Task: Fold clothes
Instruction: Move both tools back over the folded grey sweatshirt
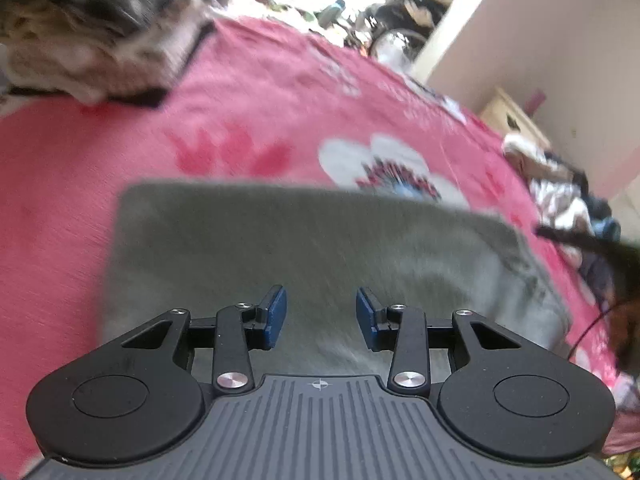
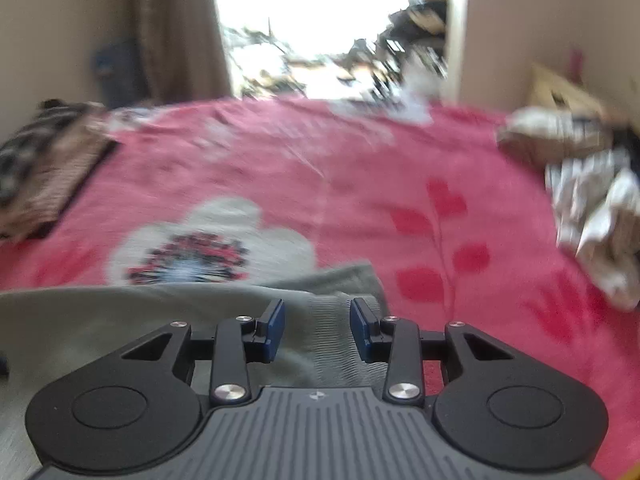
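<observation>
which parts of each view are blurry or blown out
Left wrist view: the grey garment and pink blanket are motion-smeared and the doorway is blown out white. Right wrist view: blanket and clothes pile streaked, doorway overexposed; gripper hardware is sharp in both.

A home bedroom. Shown by the pink floral bedspread (image 2: 320,168), with folded clothes (image 2: 44,160) and rumpled laundry (image 2: 592,216) at its edges. Beyond it, a curtain (image 2: 176,32) beside a bright window (image 2: 332,8).

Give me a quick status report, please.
Left tongs and right tongs open, empty. Grey garment flat on pink bedspread. Nothing in the way.
</observation>
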Demonstrator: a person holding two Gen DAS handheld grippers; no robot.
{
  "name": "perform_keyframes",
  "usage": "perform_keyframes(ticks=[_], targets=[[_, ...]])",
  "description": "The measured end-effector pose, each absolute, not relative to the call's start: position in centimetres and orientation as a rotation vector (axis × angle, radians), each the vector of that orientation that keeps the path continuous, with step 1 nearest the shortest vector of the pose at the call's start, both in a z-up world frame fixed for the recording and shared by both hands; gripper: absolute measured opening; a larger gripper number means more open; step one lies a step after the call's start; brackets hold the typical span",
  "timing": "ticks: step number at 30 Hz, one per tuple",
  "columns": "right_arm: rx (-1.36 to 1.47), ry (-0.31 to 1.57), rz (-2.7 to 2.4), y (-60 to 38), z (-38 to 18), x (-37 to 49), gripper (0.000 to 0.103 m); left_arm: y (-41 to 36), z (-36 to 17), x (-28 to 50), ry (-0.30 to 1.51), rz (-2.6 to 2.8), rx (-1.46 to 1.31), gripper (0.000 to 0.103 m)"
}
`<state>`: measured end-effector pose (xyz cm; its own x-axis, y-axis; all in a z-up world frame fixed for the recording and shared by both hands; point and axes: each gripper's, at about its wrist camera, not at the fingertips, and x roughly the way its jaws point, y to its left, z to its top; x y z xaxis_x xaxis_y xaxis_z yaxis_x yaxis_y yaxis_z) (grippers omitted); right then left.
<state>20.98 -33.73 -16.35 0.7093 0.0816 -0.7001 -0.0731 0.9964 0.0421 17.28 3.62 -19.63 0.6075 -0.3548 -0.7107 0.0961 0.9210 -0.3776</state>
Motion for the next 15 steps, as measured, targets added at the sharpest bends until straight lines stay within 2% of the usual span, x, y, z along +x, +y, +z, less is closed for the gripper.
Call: perform_keyframes(ticks=[7, 15], targets=[[-0.136, 0.731, 0.341, -28.7, -12.6, 11.6, 0.039, 7.7, -17.7, 12.7, 0.89, -0.201, -0.239, 0.038], [-0.124, 0.777, 0.534, -22.9, -13.8, 8.5, 0.039, 4.8, -18.2, 7.3, 0.942, -0.329, 0.019, 0.039]])
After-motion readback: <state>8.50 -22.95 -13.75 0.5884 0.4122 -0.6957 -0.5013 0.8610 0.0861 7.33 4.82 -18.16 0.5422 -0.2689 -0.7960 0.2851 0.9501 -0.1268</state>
